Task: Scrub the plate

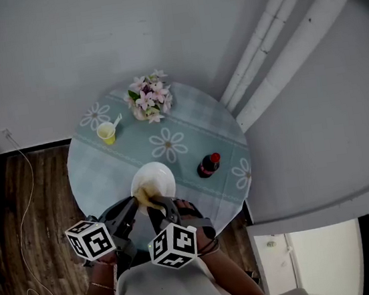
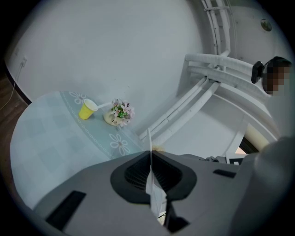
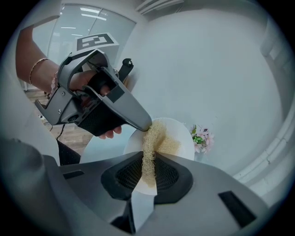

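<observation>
head view: you have one plate (image 1: 159, 176), one scrub pad (image 1: 143, 196) and two grippers. the plate is at the near edge of the round table (image 1: 101, 178), tipped up off the cloth, with your left gripper (image 1: 132, 203) on its near rim and your right gripper (image 1: 159, 207) just beside it. farther back on the table are one yellow cup (image 1: 106, 133), one flower pot (image 1: 150, 101) and one bottle (image 1: 208, 165) with a red cap. all three are well apart from the plate. one cable (image 1: 24, 218) trails over the wood floor (image 1: 53, 228) to the left.

left gripper view: your left gripper (image 2: 150, 156) has its jaws pressed together on the plate (image 2: 149, 139), pinching its rim. you see the plate edge-on, as a thin upright line running straight away from you. the yellow cup (image 2: 85, 110) and flower pot (image 2: 119, 114) sit beyond it, and white pipes (image 2: 184, 110) run along the wall.

right gripper view: your right gripper (image 3: 149, 160) pinches the scrub pad (image 3: 153, 137) between its jaws. the pad runs lengthwise away from you and lies against the plate (image 3: 180, 131), whose face is turned toward you. the tip of the left gripper (image 3: 144, 124) touches the pad's far end at the plate's rim, so it crowds that side. the flower pot (image 3: 201, 138) shows past the plate.
</observation>
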Demonstrator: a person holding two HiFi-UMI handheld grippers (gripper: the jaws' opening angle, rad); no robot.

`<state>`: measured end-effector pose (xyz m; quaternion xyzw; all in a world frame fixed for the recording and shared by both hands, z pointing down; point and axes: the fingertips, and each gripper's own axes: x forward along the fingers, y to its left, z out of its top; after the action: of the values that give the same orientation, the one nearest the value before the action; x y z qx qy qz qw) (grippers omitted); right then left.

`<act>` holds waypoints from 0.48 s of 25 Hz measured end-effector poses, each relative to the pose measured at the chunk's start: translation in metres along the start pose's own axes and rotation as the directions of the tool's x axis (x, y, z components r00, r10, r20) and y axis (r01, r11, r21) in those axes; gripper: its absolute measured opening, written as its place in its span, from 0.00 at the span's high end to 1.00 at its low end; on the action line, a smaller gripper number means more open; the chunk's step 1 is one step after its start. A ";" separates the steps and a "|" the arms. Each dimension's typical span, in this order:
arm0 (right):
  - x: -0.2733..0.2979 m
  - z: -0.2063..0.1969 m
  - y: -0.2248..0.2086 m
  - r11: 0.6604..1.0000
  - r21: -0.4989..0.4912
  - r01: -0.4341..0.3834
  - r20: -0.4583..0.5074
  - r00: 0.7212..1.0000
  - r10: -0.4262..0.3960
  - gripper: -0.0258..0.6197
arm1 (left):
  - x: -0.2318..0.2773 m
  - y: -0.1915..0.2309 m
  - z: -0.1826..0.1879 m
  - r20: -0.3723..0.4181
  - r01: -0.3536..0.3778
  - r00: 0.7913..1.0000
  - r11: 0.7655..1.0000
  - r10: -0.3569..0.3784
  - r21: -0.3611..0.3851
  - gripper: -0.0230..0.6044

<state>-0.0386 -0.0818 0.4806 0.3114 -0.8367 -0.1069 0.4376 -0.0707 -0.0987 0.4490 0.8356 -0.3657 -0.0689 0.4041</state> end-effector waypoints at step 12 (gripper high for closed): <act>-0.005 0.000 0.022 0.998 -0.054 -0.034 -0.014 0.999 0.034 0.86 | -0.008 0.004 0.002 0.041 -0.034 0.999 0.999 0.035 -0.026 0.94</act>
<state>-0.0456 -0.0614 0.4875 0.2860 -0.8358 -0.1199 0.4532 -0.0799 -0.0962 0.4489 0.8224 -0.3873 -0.0841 0.4083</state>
